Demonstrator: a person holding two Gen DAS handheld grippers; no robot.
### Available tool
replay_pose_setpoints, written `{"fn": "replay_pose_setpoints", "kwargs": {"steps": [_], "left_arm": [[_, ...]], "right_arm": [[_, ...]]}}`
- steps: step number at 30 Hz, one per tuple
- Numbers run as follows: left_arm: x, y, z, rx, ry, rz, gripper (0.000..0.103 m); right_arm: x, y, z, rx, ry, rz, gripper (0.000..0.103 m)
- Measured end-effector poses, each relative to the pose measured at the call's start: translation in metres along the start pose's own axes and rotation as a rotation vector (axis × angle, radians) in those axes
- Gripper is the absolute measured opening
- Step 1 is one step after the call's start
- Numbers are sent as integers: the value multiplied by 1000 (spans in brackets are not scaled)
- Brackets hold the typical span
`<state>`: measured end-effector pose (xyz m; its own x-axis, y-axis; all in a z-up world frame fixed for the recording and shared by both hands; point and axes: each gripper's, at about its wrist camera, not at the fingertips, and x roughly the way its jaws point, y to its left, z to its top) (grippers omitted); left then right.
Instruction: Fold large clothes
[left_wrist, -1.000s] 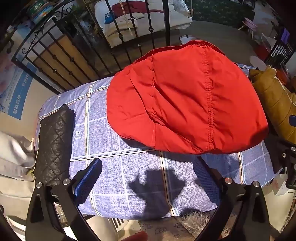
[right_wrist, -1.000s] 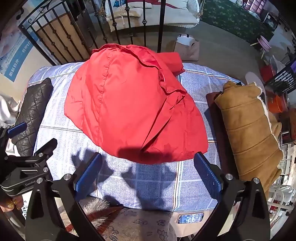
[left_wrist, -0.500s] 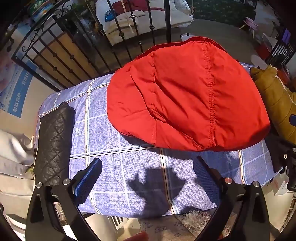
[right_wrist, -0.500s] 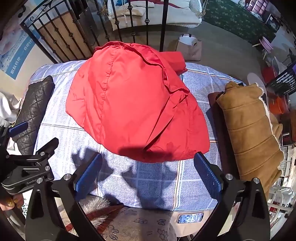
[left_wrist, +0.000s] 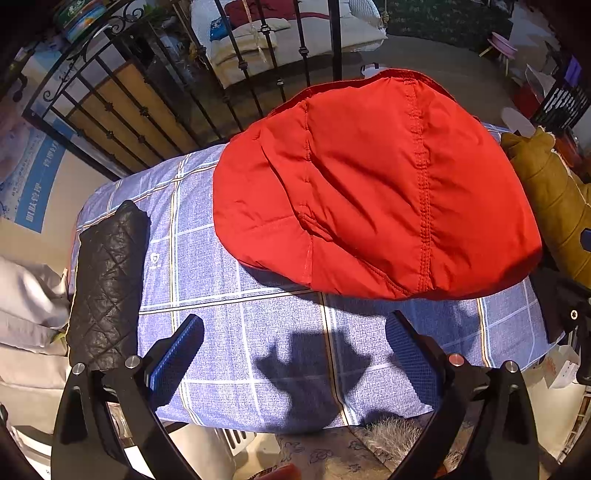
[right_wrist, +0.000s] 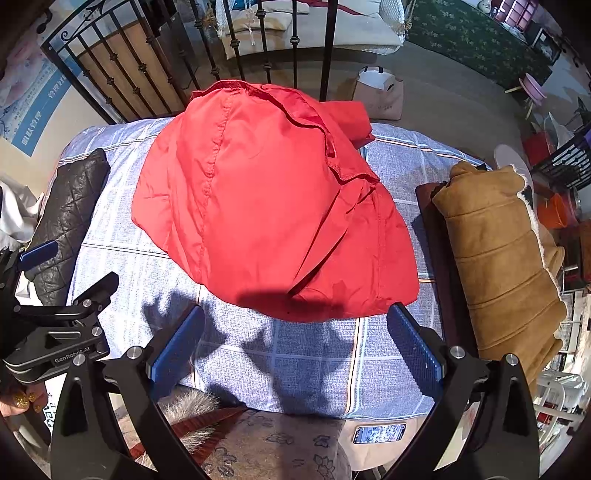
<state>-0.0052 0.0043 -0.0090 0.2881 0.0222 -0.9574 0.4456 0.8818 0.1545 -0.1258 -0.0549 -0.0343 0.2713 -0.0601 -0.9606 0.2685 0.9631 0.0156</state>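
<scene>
Two grippers, left gripper (left_wrist: 295, 354) and right gripper (right_wrist: 295, 350), hover with jaws spread and empty above one blue checked cloth (right_wrist: 295, 362), beyond which one red jacket (right_wrist: 273, 206) lies at 12 o'clock, one black quilted garment (right_wrist: 70, 218) at 10 o'clock, one tan coat (right_wrist: 502, 258) at 2 o'clock.

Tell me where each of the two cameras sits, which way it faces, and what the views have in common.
Left wrist: sits on the left gripper, held above the near edge of the blue checked cover, looking down and forward at the red jacket; both open fingers show.
Right wrist: sits on the right gripper, facing likewise; its open fingers, the left gripper and a hand show.
Shared: red jacket, black quilted garment, tan coat, iron railing.
</scene>
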Motion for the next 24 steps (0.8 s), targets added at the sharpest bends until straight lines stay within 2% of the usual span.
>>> {"fn": "replay_pose_setpoints", "kwargs": {"steps": [24], "left_arm": [[3, 2, -2, -2, 13, -4, 97]], "right_arm": [[0, 1, 0, -4, 0, 2, 97]]}}
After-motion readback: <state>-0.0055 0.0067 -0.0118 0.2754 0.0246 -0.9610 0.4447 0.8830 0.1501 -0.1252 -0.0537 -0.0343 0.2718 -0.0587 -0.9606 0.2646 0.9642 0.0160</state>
